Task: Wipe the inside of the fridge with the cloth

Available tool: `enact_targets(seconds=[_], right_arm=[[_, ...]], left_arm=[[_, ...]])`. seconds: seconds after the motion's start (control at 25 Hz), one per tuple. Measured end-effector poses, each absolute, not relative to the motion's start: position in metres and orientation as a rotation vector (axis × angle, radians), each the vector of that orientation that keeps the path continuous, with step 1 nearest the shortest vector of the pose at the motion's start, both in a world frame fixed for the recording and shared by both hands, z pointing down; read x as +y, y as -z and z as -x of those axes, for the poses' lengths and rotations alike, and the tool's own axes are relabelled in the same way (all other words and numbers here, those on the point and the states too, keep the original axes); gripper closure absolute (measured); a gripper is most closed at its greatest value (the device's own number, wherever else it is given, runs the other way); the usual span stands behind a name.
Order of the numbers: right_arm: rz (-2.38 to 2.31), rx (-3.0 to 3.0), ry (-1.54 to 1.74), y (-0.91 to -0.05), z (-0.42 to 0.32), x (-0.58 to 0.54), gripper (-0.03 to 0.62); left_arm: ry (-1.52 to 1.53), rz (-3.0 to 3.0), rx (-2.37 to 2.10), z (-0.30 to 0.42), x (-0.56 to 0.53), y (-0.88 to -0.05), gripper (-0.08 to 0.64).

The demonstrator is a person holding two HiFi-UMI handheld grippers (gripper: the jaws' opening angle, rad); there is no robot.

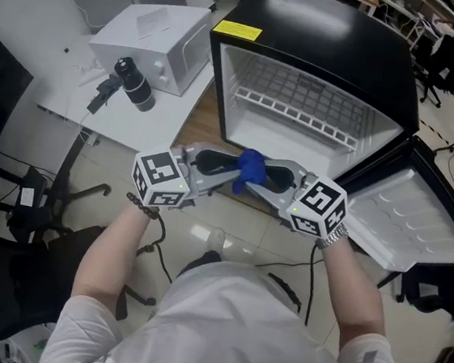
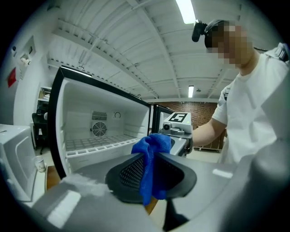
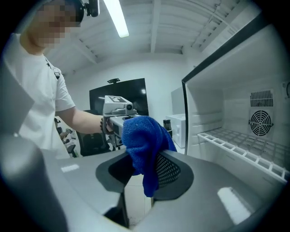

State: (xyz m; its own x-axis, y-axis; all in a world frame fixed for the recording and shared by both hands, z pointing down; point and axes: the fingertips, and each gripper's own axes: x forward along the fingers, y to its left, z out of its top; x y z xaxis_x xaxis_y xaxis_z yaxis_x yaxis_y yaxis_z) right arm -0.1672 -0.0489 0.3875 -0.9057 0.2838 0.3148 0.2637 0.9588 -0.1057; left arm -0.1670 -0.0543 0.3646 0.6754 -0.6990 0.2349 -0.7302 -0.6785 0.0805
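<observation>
- The person's forearms [image 1: 118, 241] reach up from the lower edge of the head view, and each hand holds a gripper.
- The left gripper [image 2: 153, 159] and the right gripper [image 3: 145, 159] meet tip to tip at the middle of the head view, with their marker cubes turned towards the camera.
- The blue cloth [image 1: 250, 169] sits where the two grippers meet, in the air in front of the fridge opening and outside the cabinet.
- In the left gripper view the jaws stand close together and pinch a fold of the cloth. A bunch stands above the tips and a tail hangs below them.
- In the right gripper view the jaws likewise close on the cloth, which bulges over the tips and hangs down between the pads.
- The black fridge [image 1: 363, 62] stands open just beyond, at the upper middle of the head view, and its inside is white.
- A wire shelf [image 1: 301, 104] crosses the fridge, and the left gripper view shows a round fan grille [image 2: 98, 129] on the back wall.
- The fridge door [image 1: 406, 221] is swung wide to the right of the frame.
- A white microwave [image 1: 154, 38] sits on a table at the upper left, with a black camera [image 1: 132, 83] just in front of it.
</observation>
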Motion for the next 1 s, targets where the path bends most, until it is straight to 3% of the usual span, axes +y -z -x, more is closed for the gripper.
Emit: enact_targets(seconds=[0.4, 1.0], right_arm=[[-0.058, -2.764, 0.074, -0.445, 0.233, -0.103, 0.492], [-0.399, -2.761, 0.03, -0.511, 0.308, -0.173, 0.499]], left_arm=[[-0.355, -2.44, -1.628, 0.256, -0.095, -0.411, 0.433], [-0.427, -2.147, -1.999, 0.34, -0.151, -0.449, 0.419]])
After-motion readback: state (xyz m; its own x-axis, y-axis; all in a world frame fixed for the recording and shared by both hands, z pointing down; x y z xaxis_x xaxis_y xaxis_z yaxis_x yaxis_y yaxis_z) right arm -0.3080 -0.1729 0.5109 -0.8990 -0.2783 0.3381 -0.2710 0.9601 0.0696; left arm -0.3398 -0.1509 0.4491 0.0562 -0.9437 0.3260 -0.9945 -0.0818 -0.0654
